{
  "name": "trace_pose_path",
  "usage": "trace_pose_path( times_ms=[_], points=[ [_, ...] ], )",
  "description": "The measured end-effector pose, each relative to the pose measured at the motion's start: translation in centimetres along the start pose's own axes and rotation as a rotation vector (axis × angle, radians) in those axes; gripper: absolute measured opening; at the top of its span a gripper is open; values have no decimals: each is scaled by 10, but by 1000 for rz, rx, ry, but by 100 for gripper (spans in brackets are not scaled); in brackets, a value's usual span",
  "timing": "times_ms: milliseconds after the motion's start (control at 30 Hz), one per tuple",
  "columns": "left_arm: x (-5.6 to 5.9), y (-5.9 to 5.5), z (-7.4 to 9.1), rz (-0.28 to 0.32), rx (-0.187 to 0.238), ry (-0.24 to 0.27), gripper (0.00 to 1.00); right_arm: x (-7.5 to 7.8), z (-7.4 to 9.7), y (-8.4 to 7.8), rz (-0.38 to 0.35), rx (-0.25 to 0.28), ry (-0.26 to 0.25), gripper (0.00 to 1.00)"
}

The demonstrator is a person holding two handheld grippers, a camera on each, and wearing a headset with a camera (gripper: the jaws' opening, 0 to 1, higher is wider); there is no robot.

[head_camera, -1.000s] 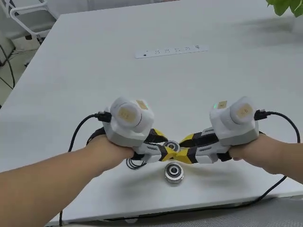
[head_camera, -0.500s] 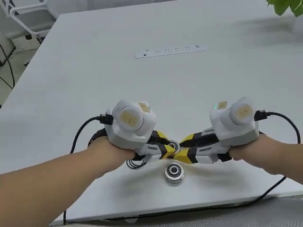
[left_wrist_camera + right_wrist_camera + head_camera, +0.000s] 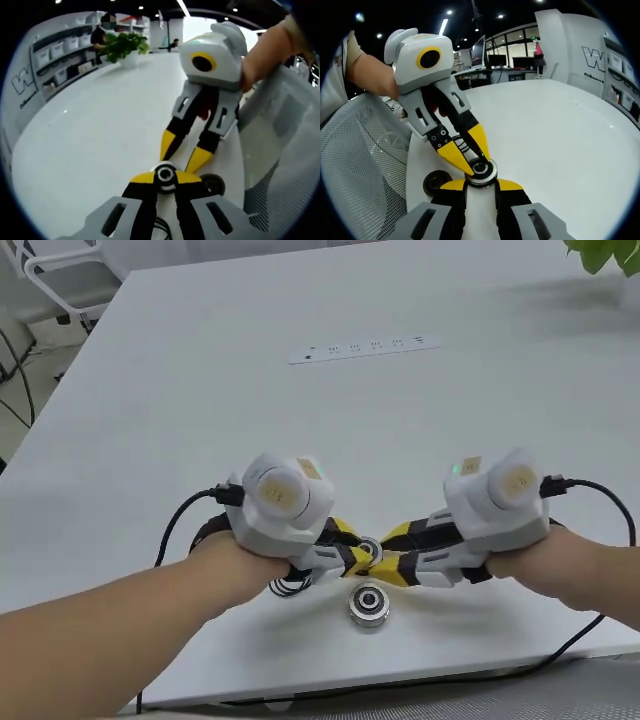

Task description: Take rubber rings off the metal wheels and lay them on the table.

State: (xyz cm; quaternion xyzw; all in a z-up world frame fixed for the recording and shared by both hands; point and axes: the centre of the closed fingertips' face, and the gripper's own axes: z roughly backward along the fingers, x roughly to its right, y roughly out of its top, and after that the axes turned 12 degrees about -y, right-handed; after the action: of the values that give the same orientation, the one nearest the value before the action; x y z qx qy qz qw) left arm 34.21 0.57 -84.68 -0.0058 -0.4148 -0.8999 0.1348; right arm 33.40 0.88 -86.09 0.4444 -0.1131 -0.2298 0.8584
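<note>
Left gripper (image 3: pixel 349 558) and right gripper (image 3: pixel 395 566) point inward, tips meeting. Both pairs of jaws are closed on the same wheel (image 3: pixel 368 549). Forearms (image 3: pixel 110 635) reach in from either side.

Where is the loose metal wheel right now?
Head view: the loose wheel lies near the table's front edge, just below the left gripper and right gripper holding a second wheel.

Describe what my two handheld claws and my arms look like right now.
The left claw and right claw match: each has a rounded white-grey body, and its black jaws are tipped in yellow. A black cable trails from the back of each. A small green light glows on top of the right one. The forearms are bare.
</note>
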Motion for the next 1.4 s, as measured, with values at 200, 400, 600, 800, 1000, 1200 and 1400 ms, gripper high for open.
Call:
trace_pose_path(
  times_ms=[200, 400, 600, 800, 1000, 1200, 1400],
  points=[
    [0, 0, 1, 4, 3, 1, 14, 0, 0, 0, -2, 1, 1, 18],
    [0, 0, 1, 10, 2, 2, 14, 0, 1, 0, -5, 3, 4, 17],
    [0, -1, 1, 11, 4, 1, 13, 5, 4, -6, 5, -7, -6, 5],
    [-1, 0, 0, 13, 5, 4, 13, 6, 3, -5, -45, -13, -10, 2],
    [-1, -1, 0, 12, 5, 7, 13, 10, 3, -6, -153, -27, -11, 0],
    [-1, -1, 0, 5, -2, 14, 13, 8, 4, -6, -281, -40, -20, 0],
    [-1, -1, 0, 6, -6, 16, 12, 8, 9, -3, -352, -24, -21, 0]
  ],
)
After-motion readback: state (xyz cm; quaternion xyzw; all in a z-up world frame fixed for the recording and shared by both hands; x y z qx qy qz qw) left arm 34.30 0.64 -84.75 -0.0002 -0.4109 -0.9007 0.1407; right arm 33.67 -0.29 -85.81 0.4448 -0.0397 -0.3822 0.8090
